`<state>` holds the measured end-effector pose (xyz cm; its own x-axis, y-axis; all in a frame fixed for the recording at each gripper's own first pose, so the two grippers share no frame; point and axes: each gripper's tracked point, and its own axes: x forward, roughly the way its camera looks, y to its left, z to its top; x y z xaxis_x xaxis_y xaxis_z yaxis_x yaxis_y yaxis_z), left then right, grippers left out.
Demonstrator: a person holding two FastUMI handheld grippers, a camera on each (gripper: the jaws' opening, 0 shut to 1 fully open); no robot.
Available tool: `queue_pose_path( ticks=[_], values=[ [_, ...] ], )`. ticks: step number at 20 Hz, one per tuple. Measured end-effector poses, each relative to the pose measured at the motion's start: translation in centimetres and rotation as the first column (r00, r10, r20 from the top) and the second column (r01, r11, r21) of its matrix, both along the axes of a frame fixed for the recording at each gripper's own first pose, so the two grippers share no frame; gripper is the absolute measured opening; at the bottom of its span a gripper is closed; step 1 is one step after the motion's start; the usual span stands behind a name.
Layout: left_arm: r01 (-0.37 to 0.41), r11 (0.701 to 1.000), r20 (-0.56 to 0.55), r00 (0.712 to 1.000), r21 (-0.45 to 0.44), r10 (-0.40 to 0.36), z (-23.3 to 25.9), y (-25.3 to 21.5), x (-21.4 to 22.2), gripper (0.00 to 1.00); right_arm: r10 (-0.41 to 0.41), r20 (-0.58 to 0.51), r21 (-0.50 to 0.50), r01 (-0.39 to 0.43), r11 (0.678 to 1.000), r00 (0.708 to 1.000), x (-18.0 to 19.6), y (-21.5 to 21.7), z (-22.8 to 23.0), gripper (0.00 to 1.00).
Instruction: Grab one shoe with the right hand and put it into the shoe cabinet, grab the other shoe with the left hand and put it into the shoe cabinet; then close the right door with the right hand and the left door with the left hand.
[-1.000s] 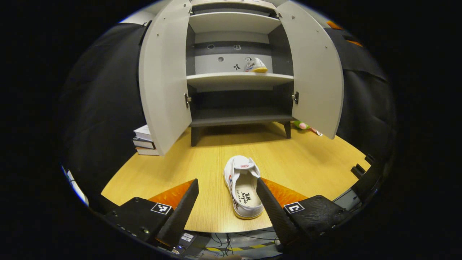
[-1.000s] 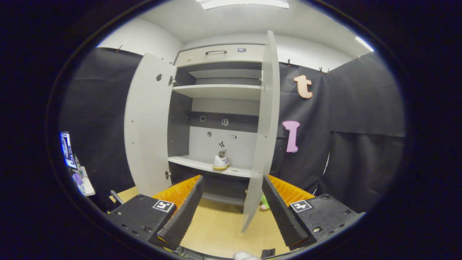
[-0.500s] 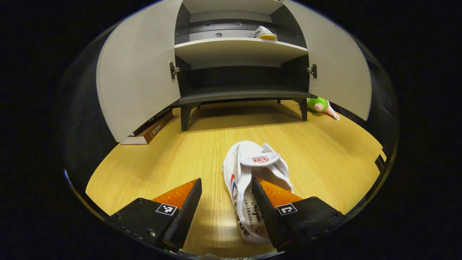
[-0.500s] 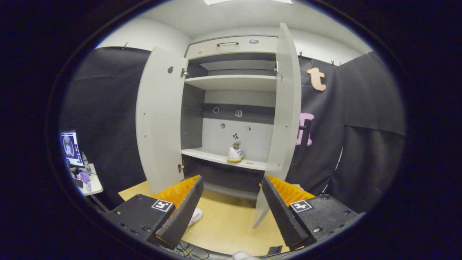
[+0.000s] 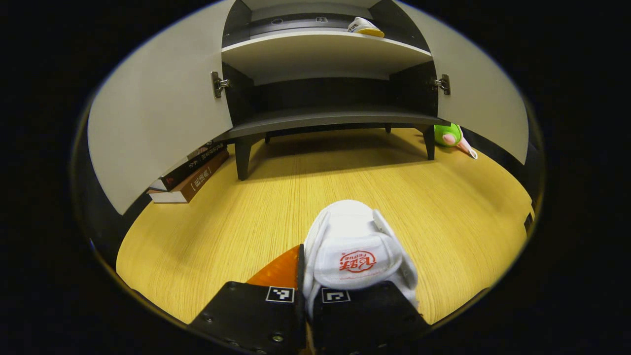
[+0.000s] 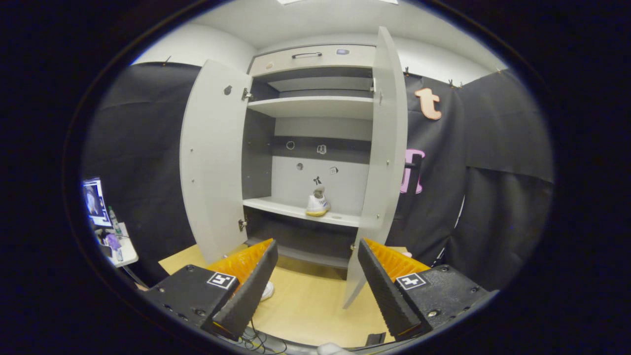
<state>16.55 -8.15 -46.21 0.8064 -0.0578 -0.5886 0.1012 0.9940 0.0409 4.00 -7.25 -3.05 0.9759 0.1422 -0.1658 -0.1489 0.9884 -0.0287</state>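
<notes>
A white shoe (image 5: pixel 356 246) lies on the wooden floor (image 5: pixel 276 207) in front of the open shoe cabinet (image 5: pixel 320 118). In the left gripper view, my left gripper (image 5: pixel 305 278) is shut on the shoe's near side wall, and one finger is hidden inside the shoe. The other white shoe (image 5: pixel 365 27) stands on the cabinet's middle shelf (image 6: pixel 300 209), heel outward (image 6: pixel 317 204). My right gripper (image 6: pixel 315 286) hangs open and empty, well back from the cabinet. Both the left door (image 6: pixel 212 162) and the right door (image 6: pixel 387 162) stand wide open.
A stack of books (image 5: pixel 190 175) lies behind the left door. A green toy (image 5: pixel 447 134) sits by the cabinet's right leg. A small table with a monitor (image 6: pixel 96 202) stands far left. The lower shelf (image 5: pixel 325 117) is bare.
My left gripper dropped lower and forward onto the shoe and went from open to shut on its side. The right gripper stayed open and shifted only slightly.
</notes>
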Motion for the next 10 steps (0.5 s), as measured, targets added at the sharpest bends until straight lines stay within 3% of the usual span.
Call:
queue_pose_path(
  ticks=[4,10],
  values=[
    [-0.022,1.0,0.008,1.0,0.012,0.022,2.6,0.6,-1.3,0.14,0.001,0.017,0.008,-0.001,1.0,1.0,-0.2,0.0,0.5,1.0],
    [-0.051,0.999,0.124,0.991,-0.003,0.051,14.3,1.7,-3.4,0.14,0.017,0.065,0.034,-0.02,0.999,0.998,-0.4,0.6,1.7,1.0]
  ],
)
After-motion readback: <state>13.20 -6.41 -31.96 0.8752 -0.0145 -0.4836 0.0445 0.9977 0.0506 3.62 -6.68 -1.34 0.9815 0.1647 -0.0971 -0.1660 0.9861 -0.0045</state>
